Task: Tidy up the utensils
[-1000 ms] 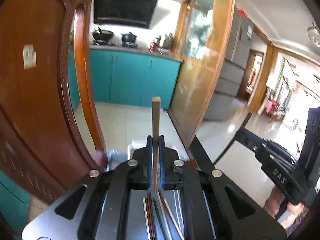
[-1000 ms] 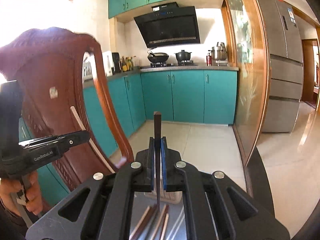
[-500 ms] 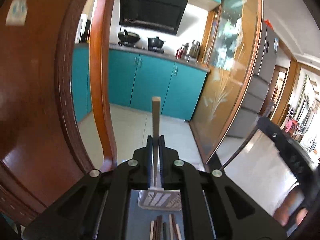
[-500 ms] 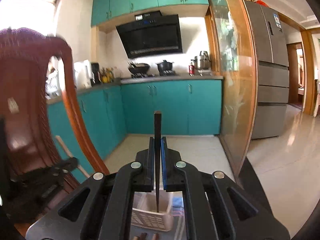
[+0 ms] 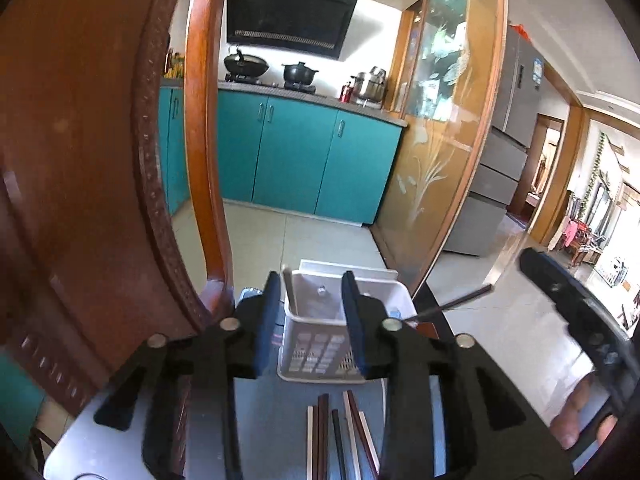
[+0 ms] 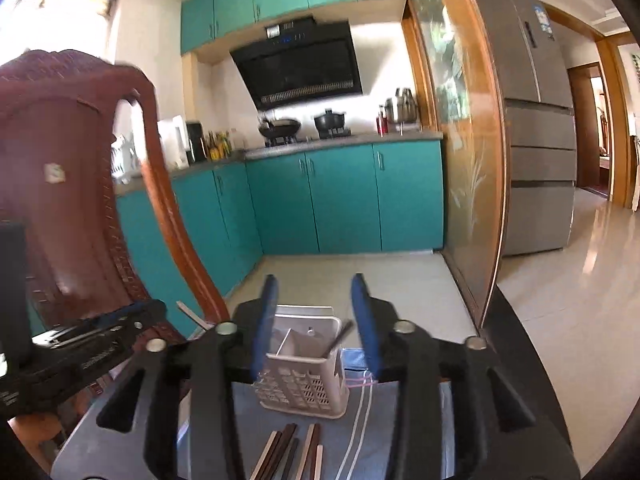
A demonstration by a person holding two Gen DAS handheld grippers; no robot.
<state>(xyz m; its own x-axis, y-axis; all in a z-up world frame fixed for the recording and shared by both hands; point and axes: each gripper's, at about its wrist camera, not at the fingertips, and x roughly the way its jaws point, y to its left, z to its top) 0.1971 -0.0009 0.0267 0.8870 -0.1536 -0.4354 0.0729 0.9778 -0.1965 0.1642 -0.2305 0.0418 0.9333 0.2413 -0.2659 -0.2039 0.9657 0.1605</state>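
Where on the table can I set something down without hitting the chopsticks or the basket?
Bare grey tabletop lies right of the loose brown and pale chopsticks, past the thin white cords. Another free strip sits left of the chopsticks in the left wrist view. It is crowded at centre: the white slotted plastic basket with chopsticks right before it.

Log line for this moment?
left gripper: open | right gripper: open | basket: two chopsticks in | loose chopsticks: on table

Grey table (image 5: 276, 424), white slotted basket (image 5: 320, 352) standing on it, loose chopsticks (image 5: 340, 436) nearer, perhaps six
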